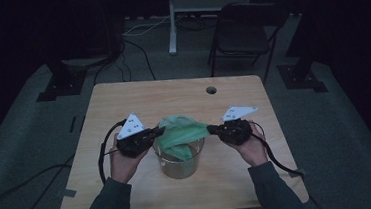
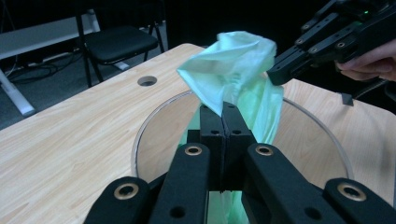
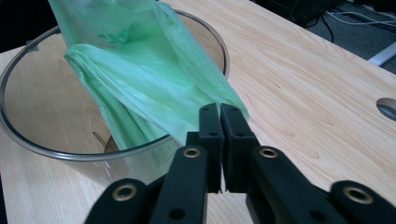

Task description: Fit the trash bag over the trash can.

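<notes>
— What have you got in your hands right now?

— A thin green plastic bag. My left gripper has its jaws pressed together on one edge of it, and my right gripper pinches the opposite edge, jaws also tight on the film.

— Where is the bag sitting?

— It hangs between the two grippers, stretched across the top of a clear round container. The lower part of the bag droops down inside the container, while the upper part bunches above the rim.

— And the container?

— It stands upright on the wooden table, near my edge, roughly midway between my hands. A round hole in the tabletop lies well beyond it, toward the far side.

— Can you see the grip up close?

— Yes. In the left gripper view the bag rises straight from my closed jaws, with the right gripper touching its far edge. In the right gripper view a corner of the bag is clamped at the jaw tips, just outside the container's rim.
</notes>
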A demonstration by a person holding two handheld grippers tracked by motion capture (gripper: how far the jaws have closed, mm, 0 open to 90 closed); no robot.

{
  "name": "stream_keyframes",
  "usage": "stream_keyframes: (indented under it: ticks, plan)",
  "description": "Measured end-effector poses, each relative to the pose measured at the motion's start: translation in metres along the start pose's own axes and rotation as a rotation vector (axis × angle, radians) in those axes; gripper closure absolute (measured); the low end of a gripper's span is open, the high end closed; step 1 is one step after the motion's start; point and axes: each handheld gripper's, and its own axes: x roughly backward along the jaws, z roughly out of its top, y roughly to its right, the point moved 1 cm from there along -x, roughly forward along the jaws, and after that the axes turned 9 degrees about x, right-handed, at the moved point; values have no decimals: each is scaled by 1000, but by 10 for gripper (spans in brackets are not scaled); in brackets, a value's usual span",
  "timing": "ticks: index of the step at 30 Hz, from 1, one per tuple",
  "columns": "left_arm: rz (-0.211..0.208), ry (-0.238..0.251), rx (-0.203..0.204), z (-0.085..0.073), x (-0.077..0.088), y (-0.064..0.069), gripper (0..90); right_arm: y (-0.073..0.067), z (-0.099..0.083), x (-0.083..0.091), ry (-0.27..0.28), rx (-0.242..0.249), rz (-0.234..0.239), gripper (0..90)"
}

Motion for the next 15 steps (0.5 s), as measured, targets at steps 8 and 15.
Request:
stream_keyframes:
  ticks: [8, 15]
  plan:
    - [23, 1, 28, -7, 6, -9, 897, 0, -6, 10, 1, 7, -9, 892]
    - [45, -4, 66, -14, 6, -18, 896, -4, -7, 19, 23, 16, 1, 895]
